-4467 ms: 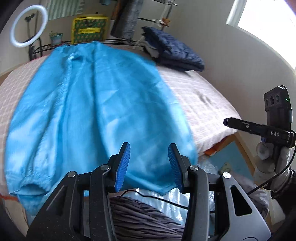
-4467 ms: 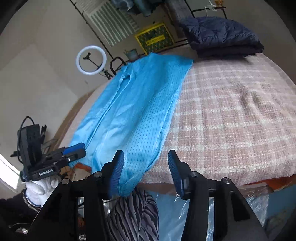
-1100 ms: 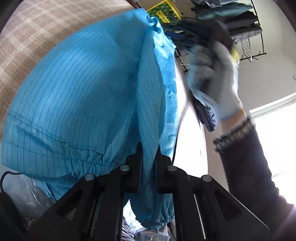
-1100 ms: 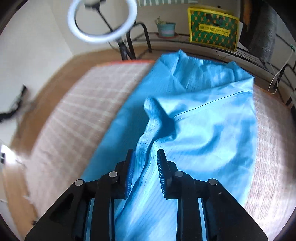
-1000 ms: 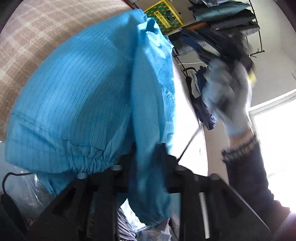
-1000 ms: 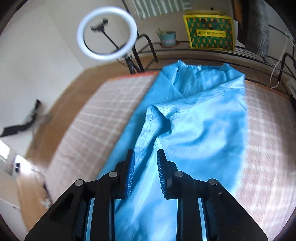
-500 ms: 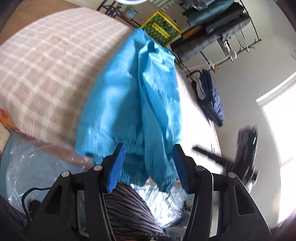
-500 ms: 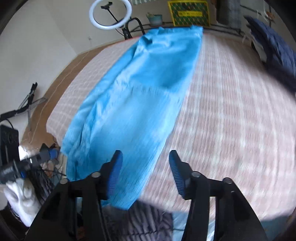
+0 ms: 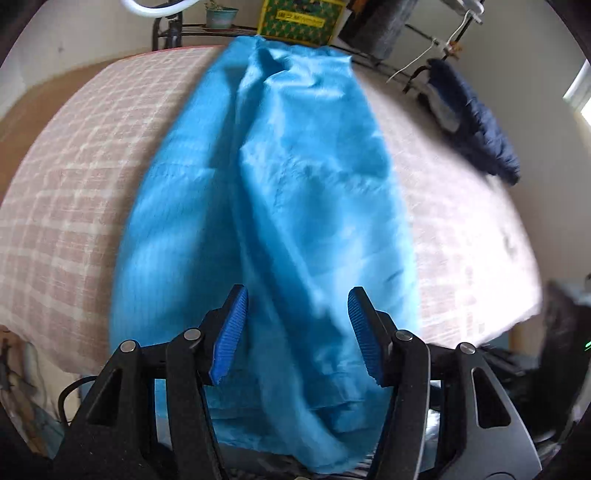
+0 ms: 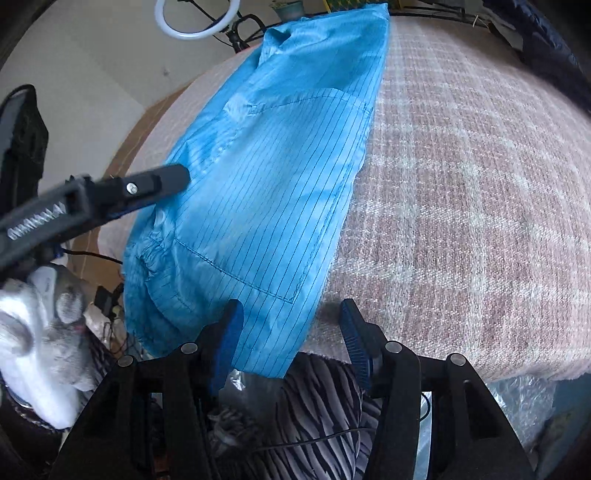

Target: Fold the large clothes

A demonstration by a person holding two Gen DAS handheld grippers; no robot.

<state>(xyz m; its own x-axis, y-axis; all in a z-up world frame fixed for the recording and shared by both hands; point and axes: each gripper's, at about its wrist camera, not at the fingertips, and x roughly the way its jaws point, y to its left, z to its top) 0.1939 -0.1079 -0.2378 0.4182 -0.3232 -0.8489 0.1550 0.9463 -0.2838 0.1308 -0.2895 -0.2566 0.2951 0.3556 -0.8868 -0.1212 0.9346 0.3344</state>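
Blue pinstriped cloth, a long garment (image 10: 266, 177), lies lengthwise on a bed (image 10: 461, 192) covered with a pink-and-white checked blanket, its far end reaching toward the shelf rail at the head and its near hem hanging over the bed's front edge.

In the right wrist view, a white-gloved hand (image 10: 33, 332) sits at the far left, holding the left tool (image 10: 110, 192), whose dark finger reaches in over the garment's left edge by a gathered cuff. Rightward, a stitched patch pocket shows on the cloth, and the garment's straight right edge runs down the blanket. At the bottom the right tool (image 10: 291, 339) has its jaws apart, having just been opening; the garment's lower corner shows between the blue pads, but they do not press on it. Beneath it is a black-and-white striped fabric (image 10: 314, 413). Bare checked blanket fills the right side.

In the left wrist view, checked blanket lies at the left, then the garment (image 9: 280, 192), wrinkled, with a long fold running down its middle. The left tool (image 9: 297, 336) hangs above the near hem with jaws apart, just opened, the cloth seen behind the gap and not gripped. A ring light (image 9: 151, 3), a potted plant (image 9: 219, 14) and a yellow-green box (image 9: 299, 18) stand beyond the bed's head. To the right, a dark navy padded jacket (image 9: 476, 125) rests on the bed's far corner.
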